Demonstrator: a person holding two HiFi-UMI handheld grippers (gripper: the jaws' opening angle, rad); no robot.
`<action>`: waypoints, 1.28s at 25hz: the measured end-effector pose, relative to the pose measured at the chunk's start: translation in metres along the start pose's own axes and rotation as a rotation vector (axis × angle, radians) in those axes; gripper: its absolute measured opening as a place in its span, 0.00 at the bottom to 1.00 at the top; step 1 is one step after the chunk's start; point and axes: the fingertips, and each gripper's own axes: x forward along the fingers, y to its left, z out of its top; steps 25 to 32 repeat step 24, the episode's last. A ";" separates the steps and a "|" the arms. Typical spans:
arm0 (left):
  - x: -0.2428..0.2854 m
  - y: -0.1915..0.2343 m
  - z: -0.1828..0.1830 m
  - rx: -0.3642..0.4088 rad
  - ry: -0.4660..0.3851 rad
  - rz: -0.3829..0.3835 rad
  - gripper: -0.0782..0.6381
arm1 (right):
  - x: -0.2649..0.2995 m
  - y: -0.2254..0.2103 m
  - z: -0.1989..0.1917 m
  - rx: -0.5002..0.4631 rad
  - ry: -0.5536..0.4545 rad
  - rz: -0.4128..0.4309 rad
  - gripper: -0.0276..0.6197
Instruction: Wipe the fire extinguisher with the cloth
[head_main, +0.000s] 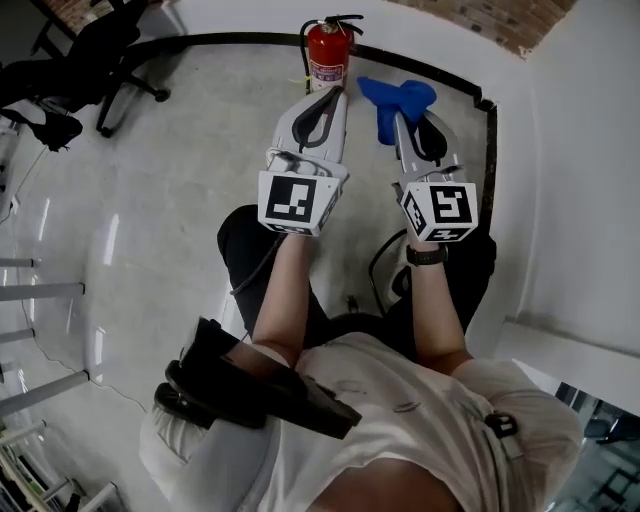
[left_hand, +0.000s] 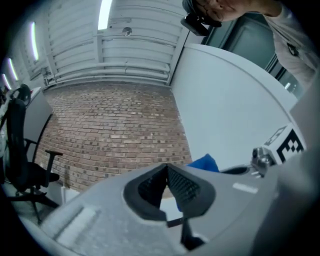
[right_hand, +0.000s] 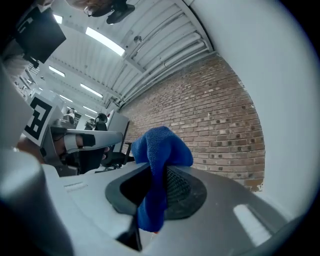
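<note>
Both pairs of jaws are closed. The right gripper (head_main: 398, 120) pinches the soft, floppy cloth (head_main: 398, 98); the left gripper (head_main: 336, 93) is empty. The extinguisher (head_main: 328, 55) stands on the floor (head_main: 180, 150) just ahead. It is likely heavy, rigid and smooth, so best steadied at its neck.

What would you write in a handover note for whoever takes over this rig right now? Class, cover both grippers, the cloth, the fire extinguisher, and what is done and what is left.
Left gripper: jaws shut, nothing in them, tips near the base of the red fire extinguisher.
Right gripper: jaws shut on the blue cloth, which bunches up past the tips.
Fire extinguisher: upright on the floor by the wall, ahead of both grippers.
Done: the cloth is gripped.
Left: the cloth sits to the right of the extinguisher, not on it. Bring it across and wipe the cylinder.
</note>
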 end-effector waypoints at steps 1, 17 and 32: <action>-0.006 -0.001 0.000 -0.001 0.006 0.015 0.11 | -0.005 0.001 -0.003 0.000 0.013 0.003 0.15; -0.050 0.006 -0.016 0.036 0.063 0.075 0.11 | -0.027 0.023 -0.006 0.046 0.036 0.009 0.15; -0.049 0.008 -0.024 0.021 0.092 0.073 0.11 | -0.022 0.019 -0.024 0.061 0.082 -0.022 0.15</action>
